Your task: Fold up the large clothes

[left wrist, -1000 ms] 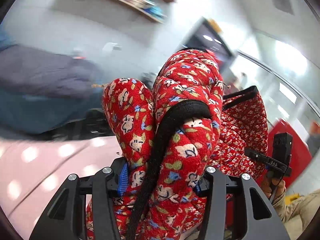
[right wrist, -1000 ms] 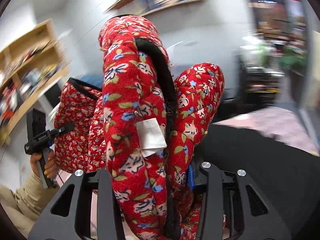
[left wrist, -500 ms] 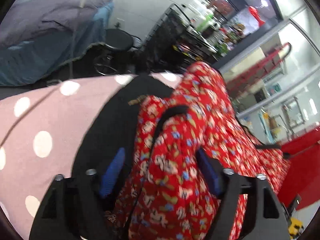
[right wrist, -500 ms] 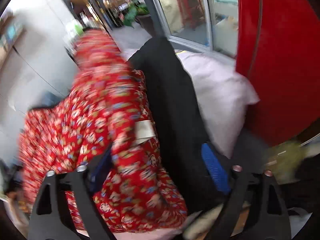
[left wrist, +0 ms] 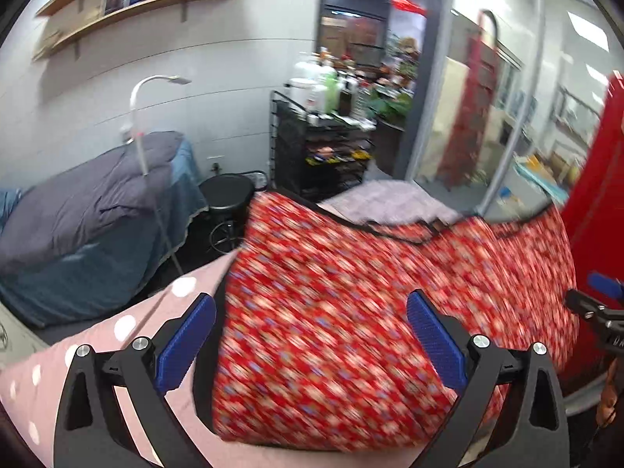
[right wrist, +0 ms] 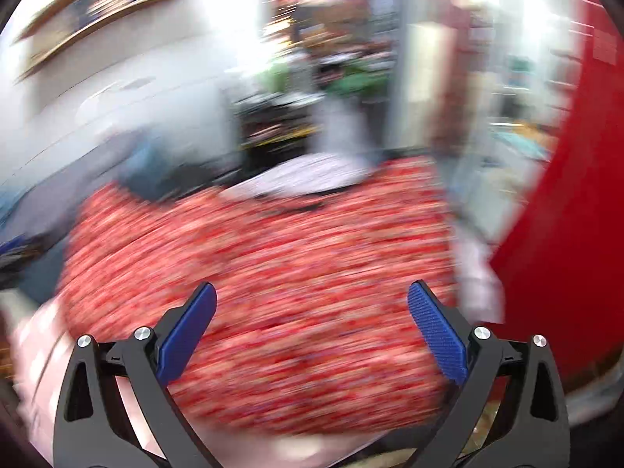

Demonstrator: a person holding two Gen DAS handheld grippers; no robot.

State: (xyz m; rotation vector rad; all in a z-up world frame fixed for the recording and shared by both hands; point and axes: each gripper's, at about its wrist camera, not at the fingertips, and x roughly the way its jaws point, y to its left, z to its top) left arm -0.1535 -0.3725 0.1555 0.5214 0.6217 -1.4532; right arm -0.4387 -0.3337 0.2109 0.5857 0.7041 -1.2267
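A large red floral quilted garment [left wrist: 351,292] with black trim lies spread over the pink polka-dot bed surface [left wrist: 128,331]. My left gripper [left wrist: 310,331] is open and empty just above its near edge. In the right wrist view, which is heavily blurred, the same garment [right wrist: 292,292] fills the middle and my right gripper [right wrist: 312,327] is open and empty above it. The right gripper's tip also shows at the right edge of the left wrist view [left wrist: 600,304].
A grey-and-teal covered bed [left wrist: 85,218] with a white lamp stands at left. A black stool [left wrist: 228,199] and a black cart [left wrist: 323,148] of bottles stand behind. A red panel [left wrist: 596,202] rises at right. A glass door lies beyond.
Both grippers were shut on bunched folds of the garment held up. They swung down, opened and let it go; it now lies spread on the bed.
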